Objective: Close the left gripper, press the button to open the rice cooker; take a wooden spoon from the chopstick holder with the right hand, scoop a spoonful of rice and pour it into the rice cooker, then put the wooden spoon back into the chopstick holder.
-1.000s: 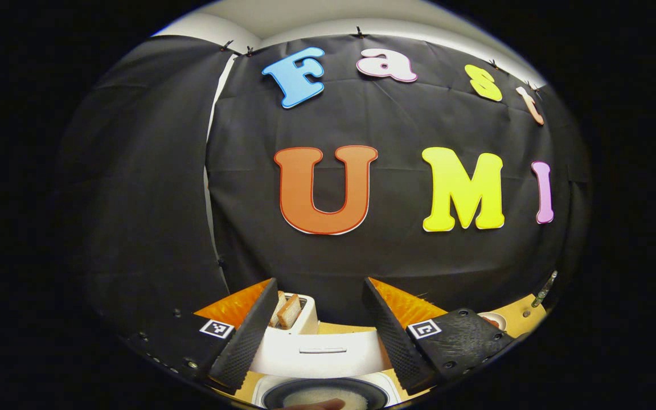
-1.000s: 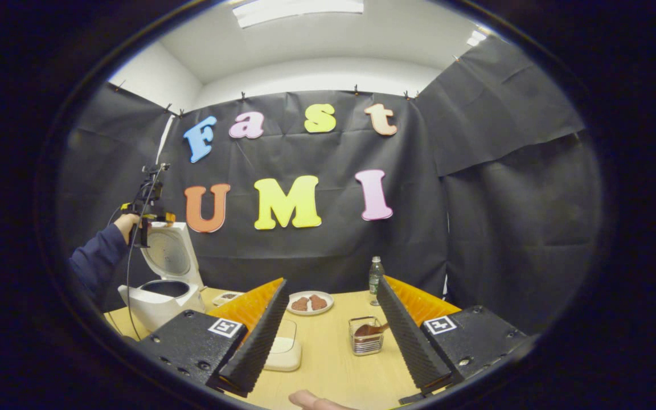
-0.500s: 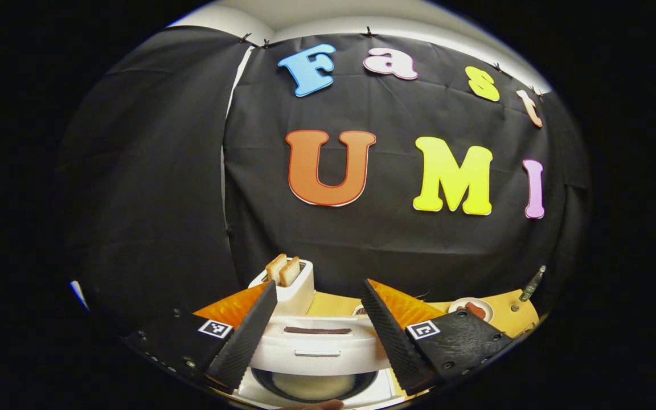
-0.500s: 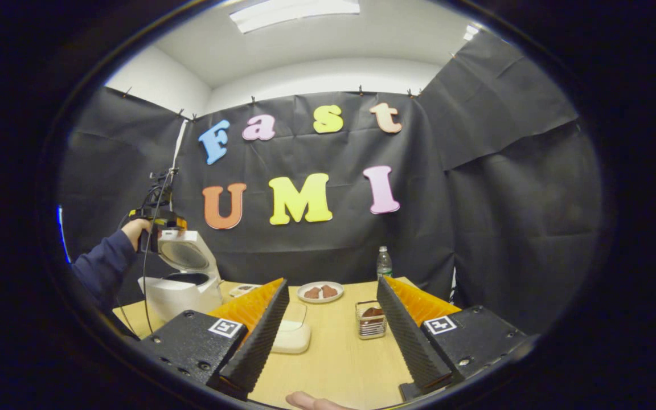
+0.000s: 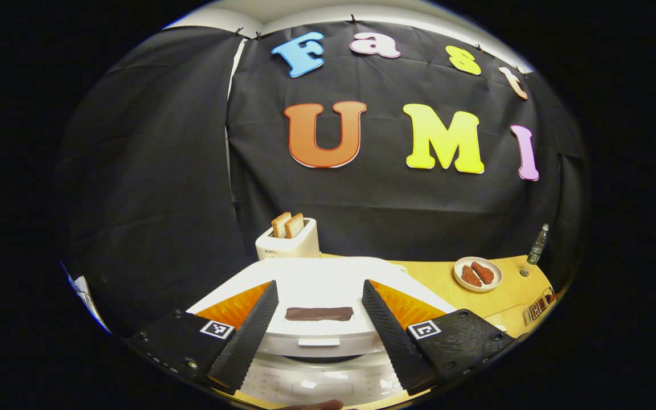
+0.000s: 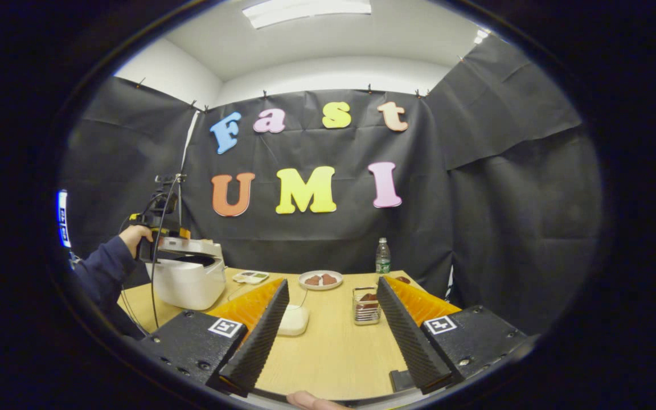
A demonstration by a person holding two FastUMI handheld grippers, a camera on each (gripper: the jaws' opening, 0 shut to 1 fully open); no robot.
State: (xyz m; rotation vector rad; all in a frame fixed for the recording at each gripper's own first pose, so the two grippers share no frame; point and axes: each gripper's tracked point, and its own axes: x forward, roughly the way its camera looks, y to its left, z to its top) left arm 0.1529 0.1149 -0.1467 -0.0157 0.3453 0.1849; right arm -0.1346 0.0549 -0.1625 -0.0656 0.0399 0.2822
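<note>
left gripper: released, fingers spread over the rice cooker lid, cooker directly below and ahead | right gripper: released, holding nothing above the bench | chopstick holder: ahead, slightly right of centre between its fingers

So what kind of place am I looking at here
Probably a staged kitchen setup inside a recording booth, not a real home: black cloth walls surround one wooden table carrying a rice cooker, a toaster with bread and a plate of food.
</note>
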